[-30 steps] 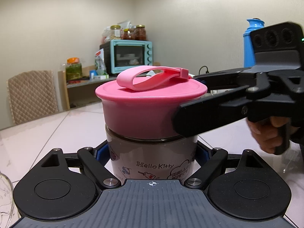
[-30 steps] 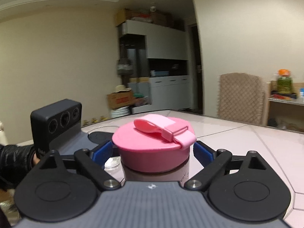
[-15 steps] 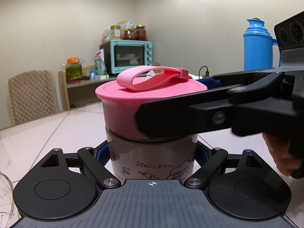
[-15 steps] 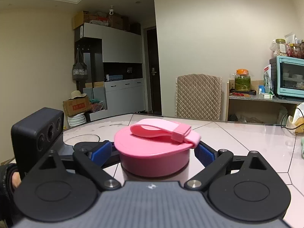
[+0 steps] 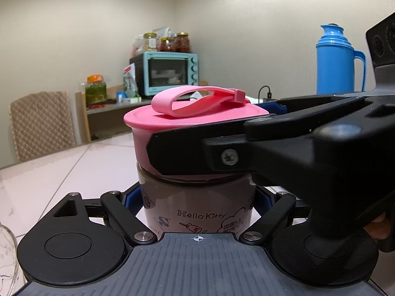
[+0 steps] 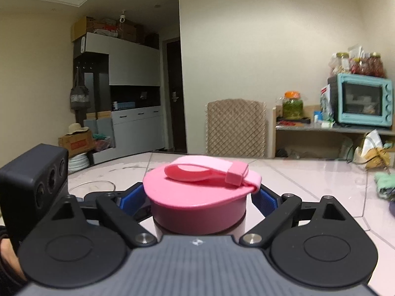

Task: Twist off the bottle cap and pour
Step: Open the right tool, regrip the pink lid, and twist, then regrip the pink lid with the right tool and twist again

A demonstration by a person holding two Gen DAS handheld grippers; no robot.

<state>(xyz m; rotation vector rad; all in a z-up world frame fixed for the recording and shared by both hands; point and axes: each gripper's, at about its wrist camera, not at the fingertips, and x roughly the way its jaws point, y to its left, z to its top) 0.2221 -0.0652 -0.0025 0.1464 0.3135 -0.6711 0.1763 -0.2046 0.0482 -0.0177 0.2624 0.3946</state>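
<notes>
Centre frame, the left gripper clamps the Hello Kitty bottle body; the right gripper is closed around its pink cap, entering from right in the left view

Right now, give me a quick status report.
Left gripper shut on Hello Kitty bottle. Right gripper shut on pink strap-handled cap, still seated. Nothing in the way.

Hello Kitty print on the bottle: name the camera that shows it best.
Left wrist view: the Hello Kitty print faces it on the bottle wall under the pink cap. In the right wrist view the cap hides the print.
</notes>
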